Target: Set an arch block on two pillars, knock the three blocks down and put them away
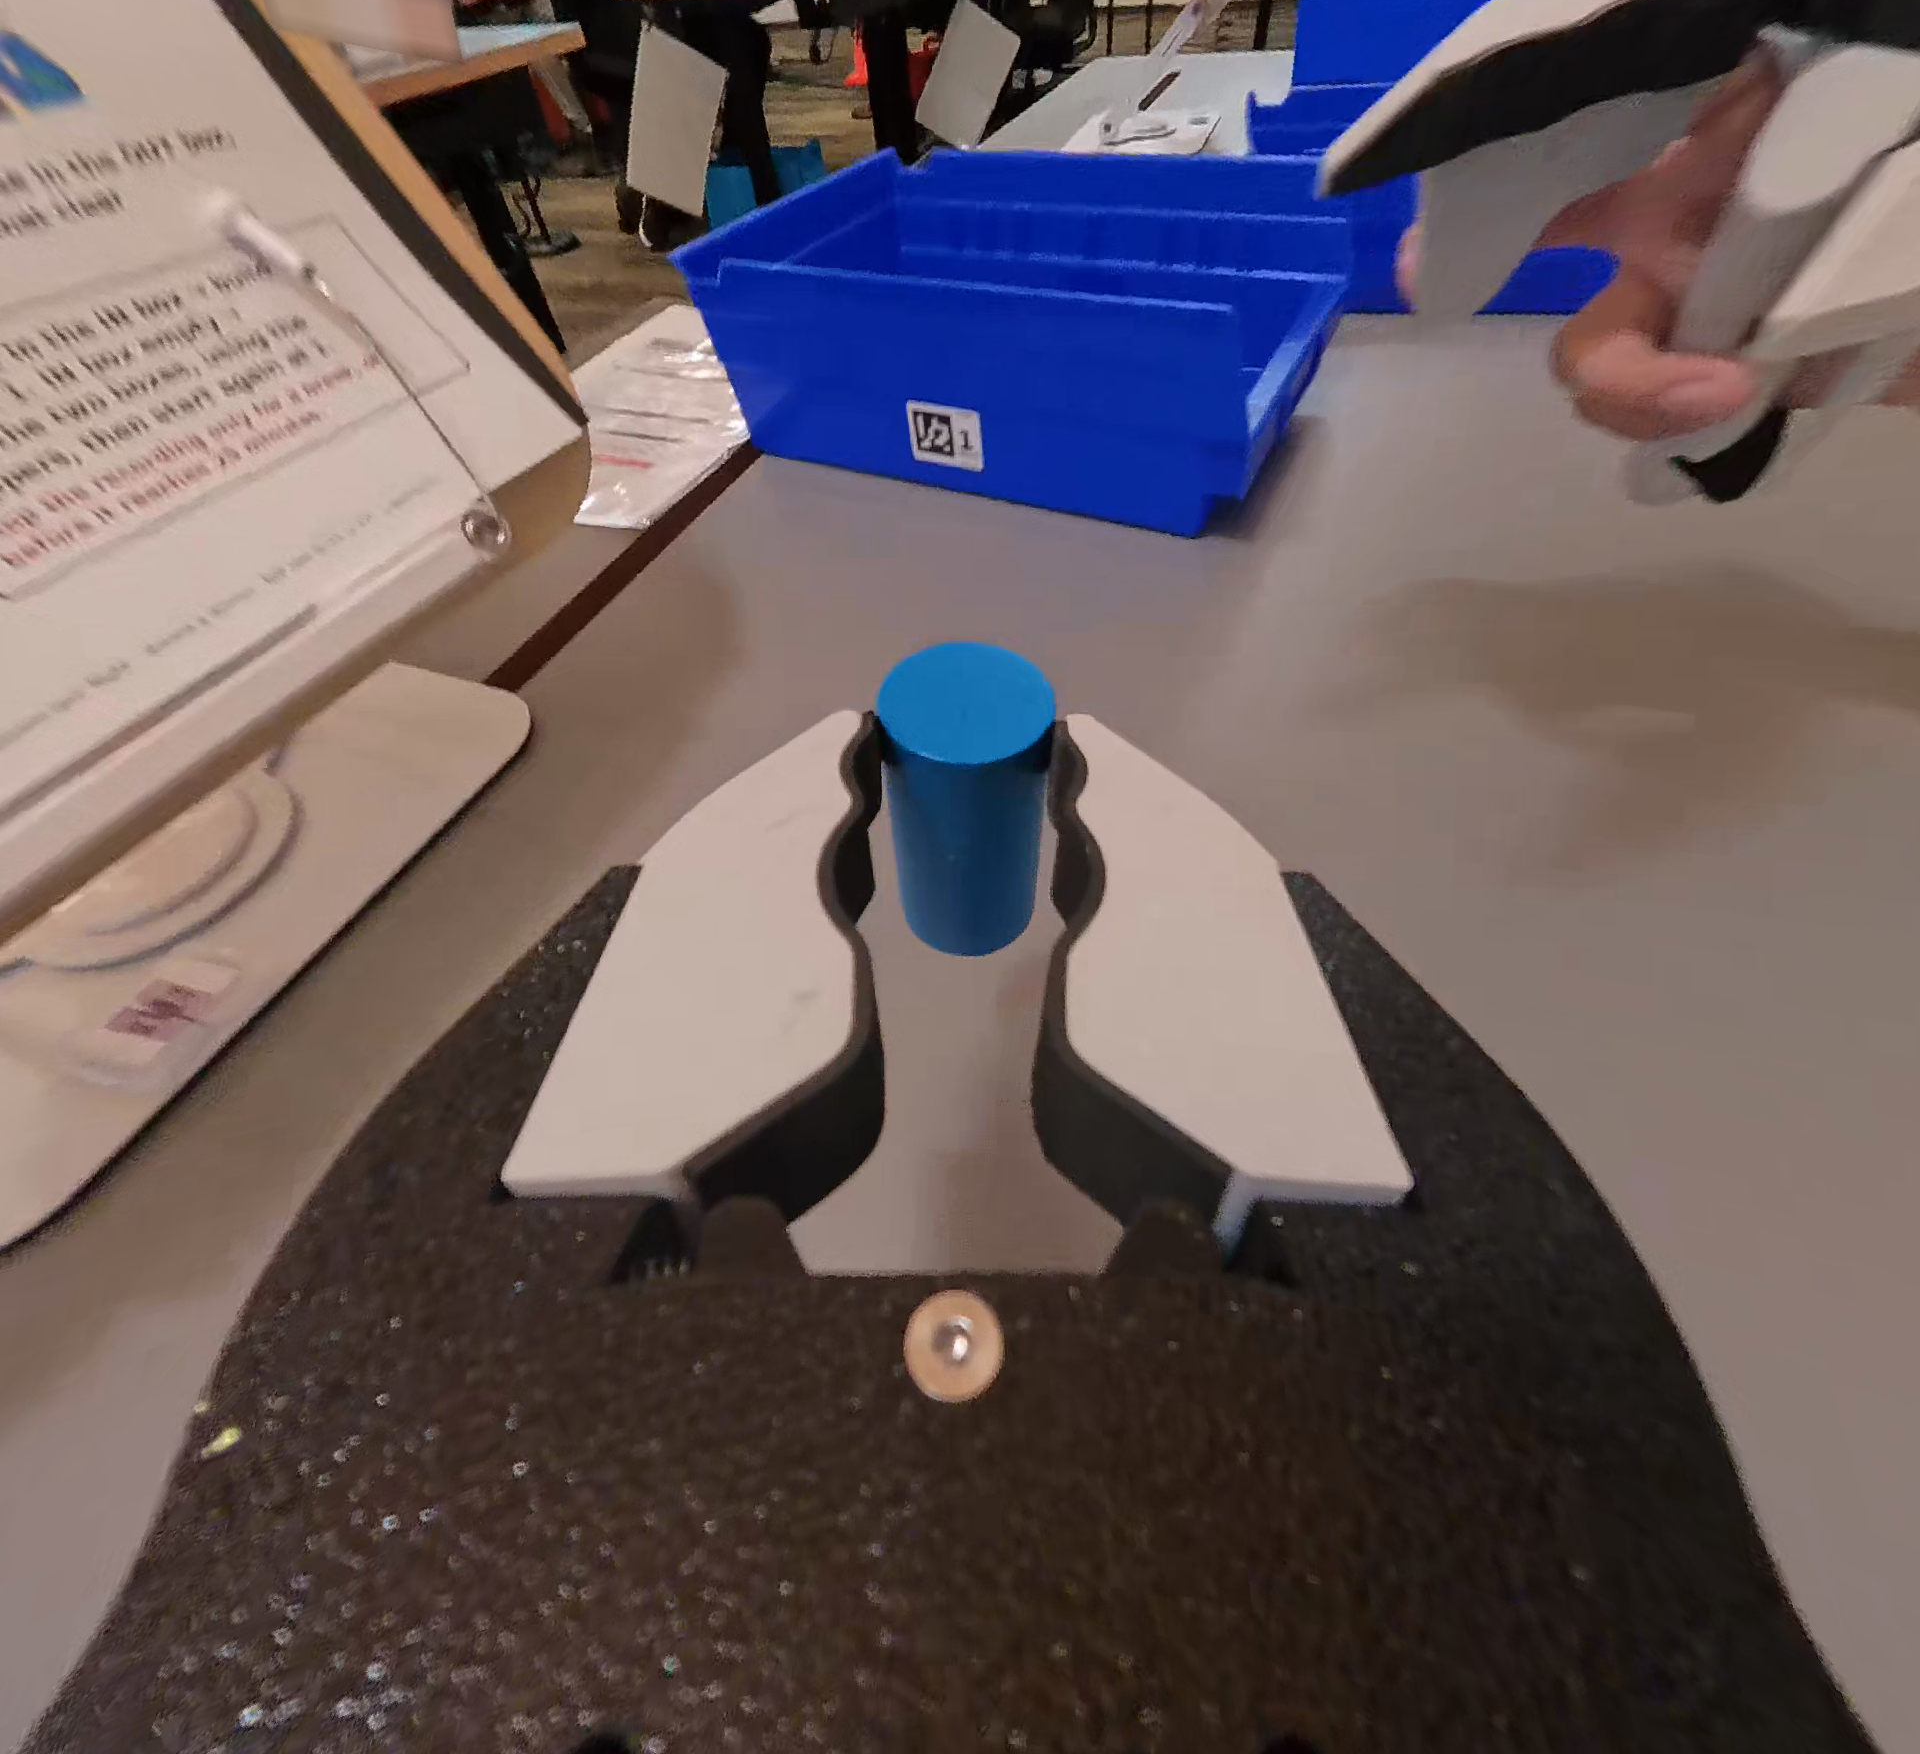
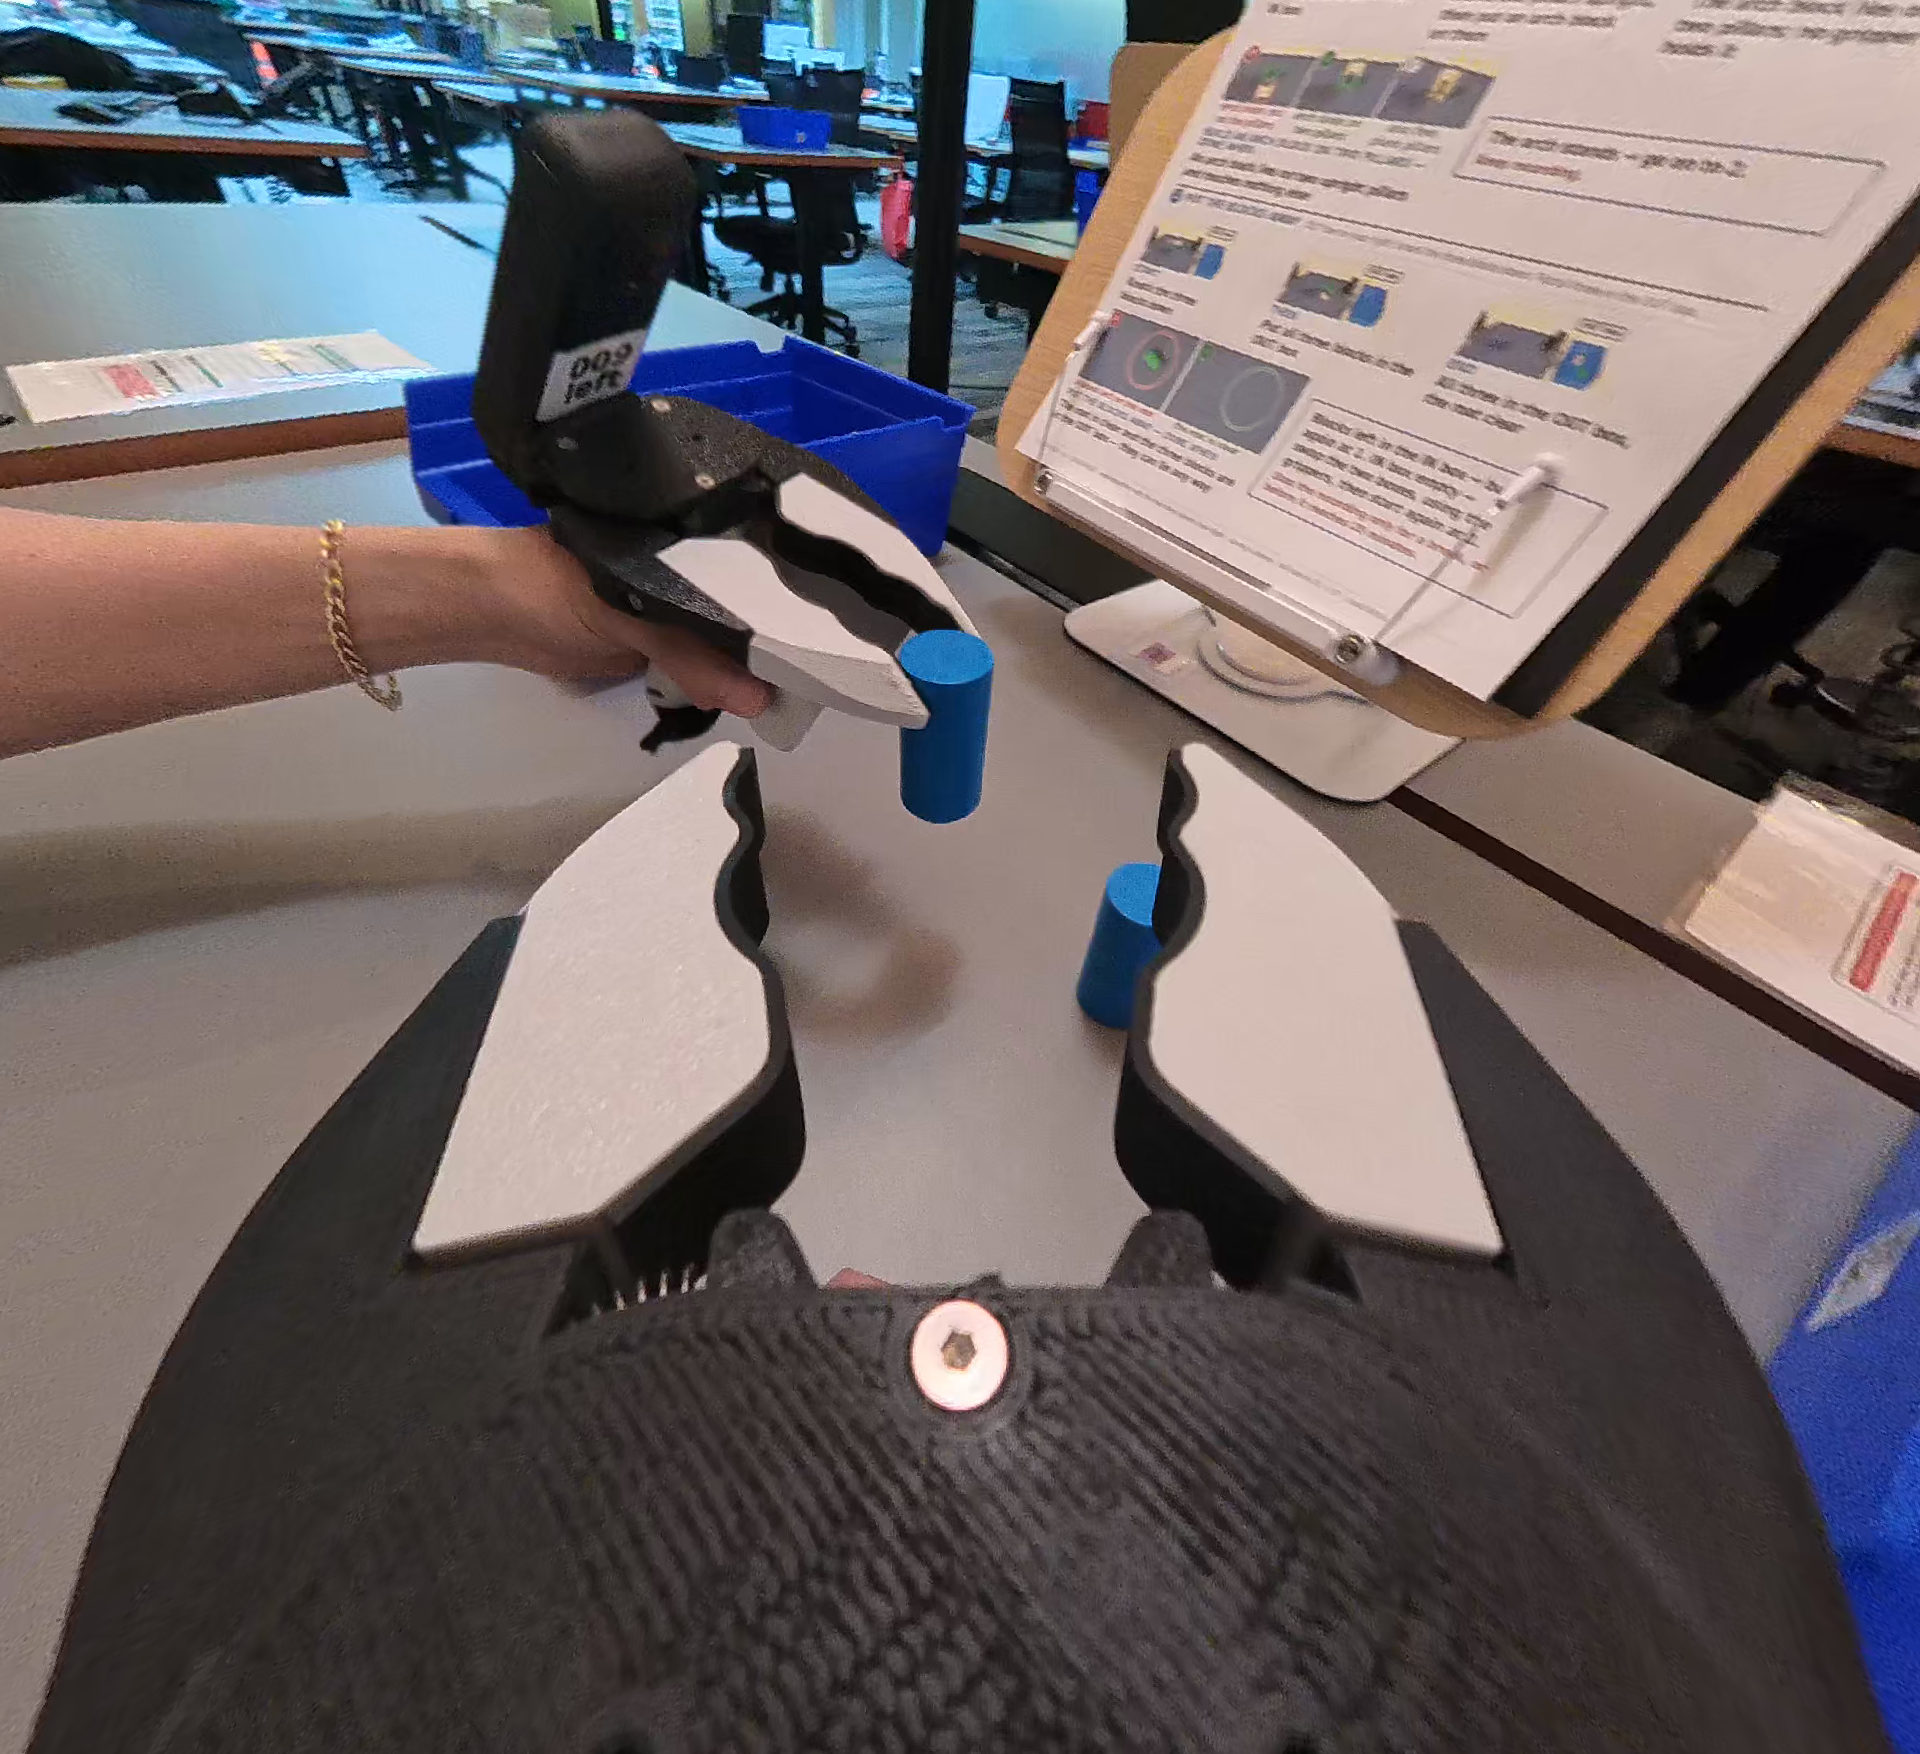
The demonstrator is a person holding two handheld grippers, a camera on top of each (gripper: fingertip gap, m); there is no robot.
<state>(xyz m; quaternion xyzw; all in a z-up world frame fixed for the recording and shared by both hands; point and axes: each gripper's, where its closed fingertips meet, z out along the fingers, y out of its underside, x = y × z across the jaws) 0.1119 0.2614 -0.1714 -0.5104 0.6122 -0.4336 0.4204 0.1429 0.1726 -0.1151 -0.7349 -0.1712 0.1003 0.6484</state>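
Observation:
My left gripper [image 1: 964, 728] is shut on a blue cylinder [image 1: 964, 811] near its top and holds it upright above the grey table [image 1: 1455, 769]. The same gripper [image 2: 940, 665] and cylinder [image 2: 943, 738] show in the right wrist view, lifted off the table, held by a person's hand. My right gripper [image 2: 961, 769] is open and empty, low over the table. A second blue cylinder [image 2: 1117, 946] stands on the table just beside the inner edge of its right finger, partly hidden by it. The right gripper also shows at the upper right of the left wrist view [image 1: 1351, 166].
A blue bin [image 1: 1018, 333] stands on the table ahead, also seen behind the left gripper [image 2: 852, 426]. An instruction board on a white stand [image 2: 1455, 270] sits to the side [image 1: 208, 354]. A second blue bin [image 1: 1382, 52] is farther back. People sit at distant desks. Across from one pair of fingers to the other is roughly 12 cm.

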